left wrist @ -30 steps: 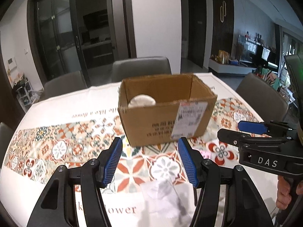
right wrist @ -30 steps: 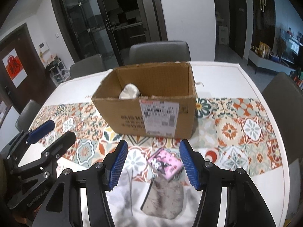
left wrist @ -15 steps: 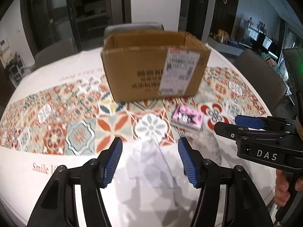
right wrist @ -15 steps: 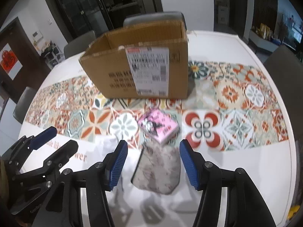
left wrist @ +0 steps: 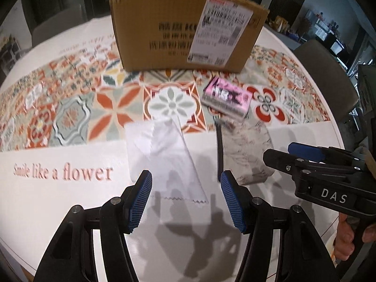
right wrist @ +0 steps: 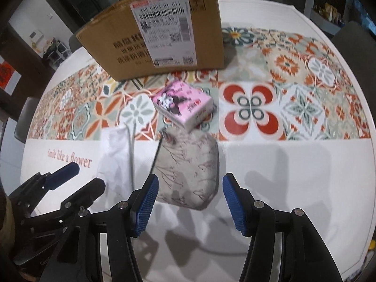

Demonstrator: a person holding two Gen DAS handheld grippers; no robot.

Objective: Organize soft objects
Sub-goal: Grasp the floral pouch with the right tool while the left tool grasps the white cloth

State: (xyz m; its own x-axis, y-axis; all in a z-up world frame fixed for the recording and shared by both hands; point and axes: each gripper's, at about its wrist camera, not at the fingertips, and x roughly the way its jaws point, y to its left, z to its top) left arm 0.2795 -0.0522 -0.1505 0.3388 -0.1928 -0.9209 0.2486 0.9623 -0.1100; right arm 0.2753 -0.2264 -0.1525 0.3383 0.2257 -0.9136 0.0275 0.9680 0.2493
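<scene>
The left gripper (left wrist: 185, 202) hangs with jaws open and empty over the near edge of a white cloth (left wrist: 162, 150) lying flat on the desk (left wrist: 70, 202). The right gripper (right wrist: 190, 205) hangs likewise open, its jaws framing the near end of a marbled pouch (right wrist: 190, 166). Beyond it lies a pink tissue pack (right wrist: 184, 105), then a cardboard box (right wrist: 155, 33).

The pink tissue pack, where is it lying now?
In the right wrist view the pink tissue pack lies on the patterned tablecloth, between the cardboard box behind it and the grey marbled pouch in front.
</scene>
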